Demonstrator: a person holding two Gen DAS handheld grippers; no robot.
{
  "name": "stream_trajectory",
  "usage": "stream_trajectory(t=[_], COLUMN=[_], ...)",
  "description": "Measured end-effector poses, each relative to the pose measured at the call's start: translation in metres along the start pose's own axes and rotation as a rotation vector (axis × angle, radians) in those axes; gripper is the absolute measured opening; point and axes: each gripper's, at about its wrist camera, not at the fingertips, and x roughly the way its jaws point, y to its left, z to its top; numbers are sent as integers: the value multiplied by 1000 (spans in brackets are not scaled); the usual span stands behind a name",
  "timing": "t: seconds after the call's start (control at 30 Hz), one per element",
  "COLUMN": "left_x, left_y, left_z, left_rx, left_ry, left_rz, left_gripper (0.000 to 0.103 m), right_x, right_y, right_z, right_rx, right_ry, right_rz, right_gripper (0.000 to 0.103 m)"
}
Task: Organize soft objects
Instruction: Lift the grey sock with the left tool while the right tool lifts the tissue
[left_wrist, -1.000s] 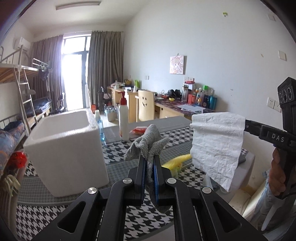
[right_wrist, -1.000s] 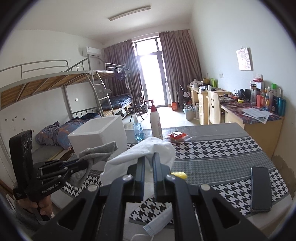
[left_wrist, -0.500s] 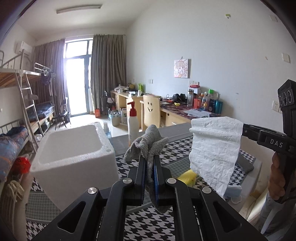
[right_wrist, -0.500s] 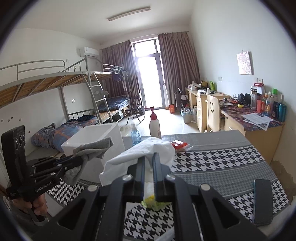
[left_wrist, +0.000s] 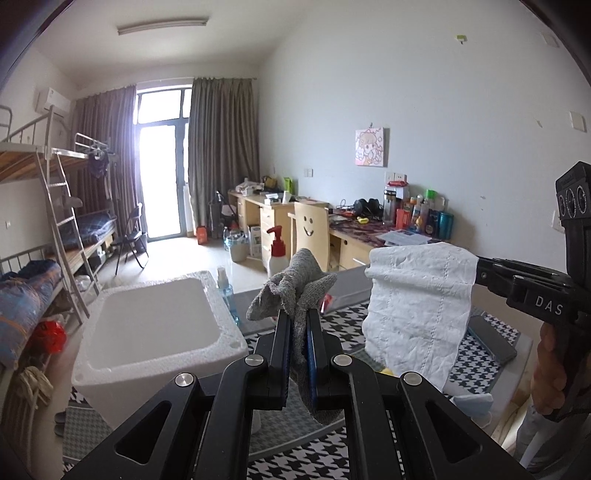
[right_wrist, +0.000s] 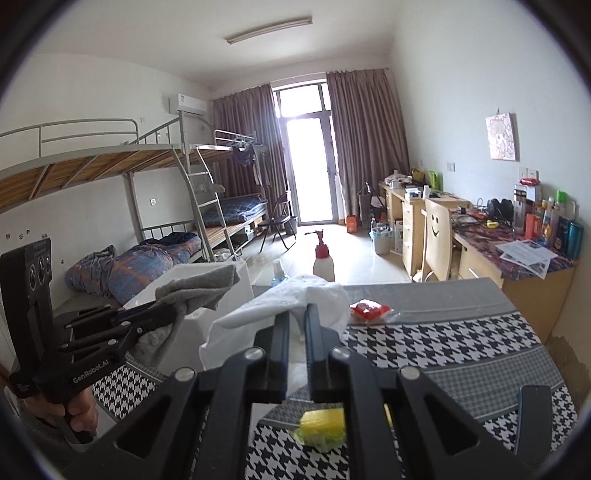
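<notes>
While your left hand-held gripper (left_wrist: 298, 332) clamps the grey cloth (left_wrist: 291, 291) and your right hand-held gripper (right_wrist: 297, 328) pinches the white tissue (left_wrist: 417, 306), neither is in the foam box (left_wrist: 155, 332) yet; the yellow sponge (right_wrist: 323, 422) waits on the bench (right_wrist: 461, 332).

The yellow sponge (right_wrist: 322, 422) is lying half hidden behind the right gripper (right_wrist: 296, 325). The phone (right_wrist: 536, 417) is being cropped by the lens edge. The white tissue (left_wrist: 417, 306) is covering part of the table (left_wrist: 491, 343). Labels on the desk bottles (right_wrist: 554, 225) are reading too small.
</notes>
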Motion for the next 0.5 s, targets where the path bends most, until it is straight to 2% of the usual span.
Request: stream_trajectory(t=[0.5], left_x=[2], left_y=[12], left_z=[20], left_rx=[13], left_ry=[-8], left_rz=[63], left_gripper=[8], right_x=[11], right_y=[16], right_z=[20], right_rx=[-49], right_ry=[-16], right_rz=[15], right_gripper=[10])
